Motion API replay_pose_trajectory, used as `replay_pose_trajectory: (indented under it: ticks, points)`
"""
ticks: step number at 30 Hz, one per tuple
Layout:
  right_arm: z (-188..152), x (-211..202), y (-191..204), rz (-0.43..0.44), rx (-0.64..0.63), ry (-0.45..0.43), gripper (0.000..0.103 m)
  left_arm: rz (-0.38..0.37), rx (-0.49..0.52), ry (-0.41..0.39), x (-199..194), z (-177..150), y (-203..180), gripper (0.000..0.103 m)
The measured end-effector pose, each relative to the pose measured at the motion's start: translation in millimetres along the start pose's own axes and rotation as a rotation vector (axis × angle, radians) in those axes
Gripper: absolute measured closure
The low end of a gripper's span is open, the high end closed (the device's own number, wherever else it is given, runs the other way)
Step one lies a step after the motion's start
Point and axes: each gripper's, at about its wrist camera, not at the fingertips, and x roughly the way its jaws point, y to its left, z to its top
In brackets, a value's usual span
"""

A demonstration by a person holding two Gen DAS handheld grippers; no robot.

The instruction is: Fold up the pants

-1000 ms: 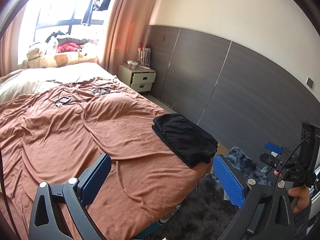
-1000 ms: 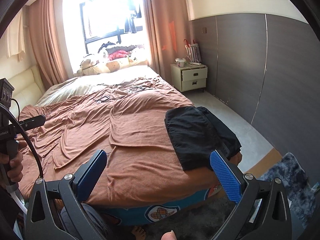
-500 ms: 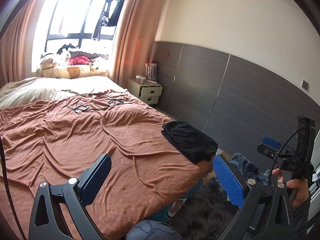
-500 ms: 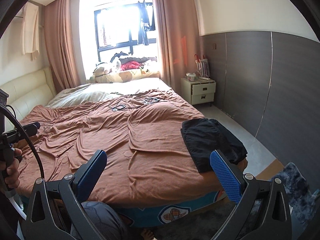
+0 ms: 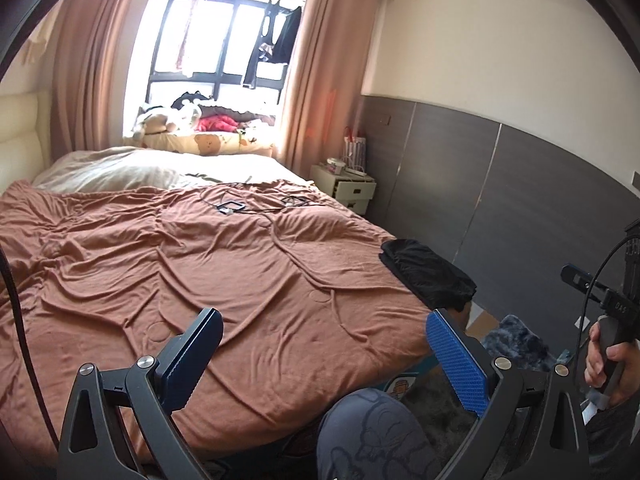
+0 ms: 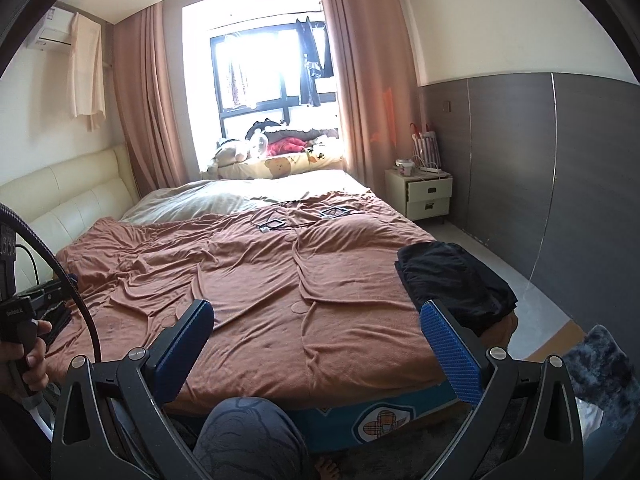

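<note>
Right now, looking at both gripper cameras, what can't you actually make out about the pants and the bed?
- Black pants: folded at the bed's corner, but fold count is unclear in either view; the fabric is too dark.
- Far edge of the pants: hangs past the mattress edge, hidden in the right wrist view.
- Small items on the brown blanket: too small to identify.
- Bed base: cut off by the right gripper and a knee.
</note>
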Motion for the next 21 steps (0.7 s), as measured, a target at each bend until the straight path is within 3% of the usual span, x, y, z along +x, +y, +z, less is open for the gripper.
replay_pose_trajectory:
  ticks: [11, 21]
  points:
    - [-29, 0, 17, 0.025, 0.011, -0.012, 0.0, 0.07, 0.007, -0.008, -53, -33, 15, 0.001]
    - [-59, 4, 46, 0.032, 0.028, -0.02, 0.0, 0.116, 0.0, -0.049, -79, -62, 14, 0.0]
